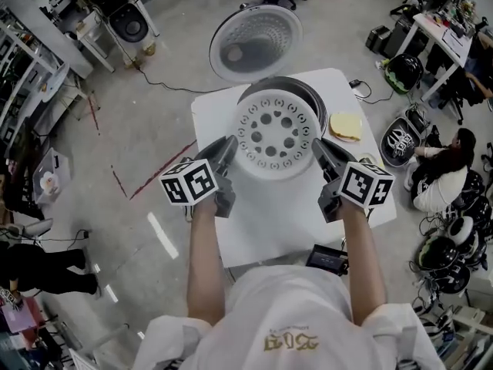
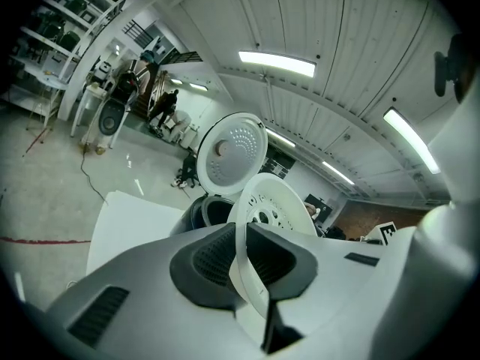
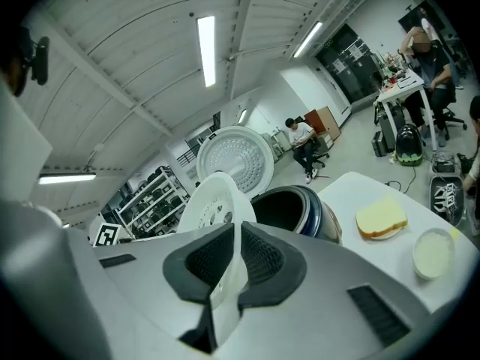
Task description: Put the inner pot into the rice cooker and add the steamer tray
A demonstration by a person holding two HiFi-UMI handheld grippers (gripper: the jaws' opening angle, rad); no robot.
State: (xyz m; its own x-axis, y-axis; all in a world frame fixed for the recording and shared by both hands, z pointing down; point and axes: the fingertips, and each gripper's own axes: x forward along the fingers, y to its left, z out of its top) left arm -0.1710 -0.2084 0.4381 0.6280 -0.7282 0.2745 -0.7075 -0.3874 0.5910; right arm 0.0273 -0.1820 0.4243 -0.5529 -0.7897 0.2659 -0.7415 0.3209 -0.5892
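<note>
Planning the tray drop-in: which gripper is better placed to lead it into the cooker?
Right, marginally. The left gripper and right gripper are shut on opposite rims of the steamer tray, so both must carry it. The right gripper view shows the rice cooker mouth unobstructed; the left's is partly hidden.

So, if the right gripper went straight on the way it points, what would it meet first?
The right gripper is shut on the rim of the tray. Past that, it would probably meet the open cooker just behind; depth is unclear.
</note>
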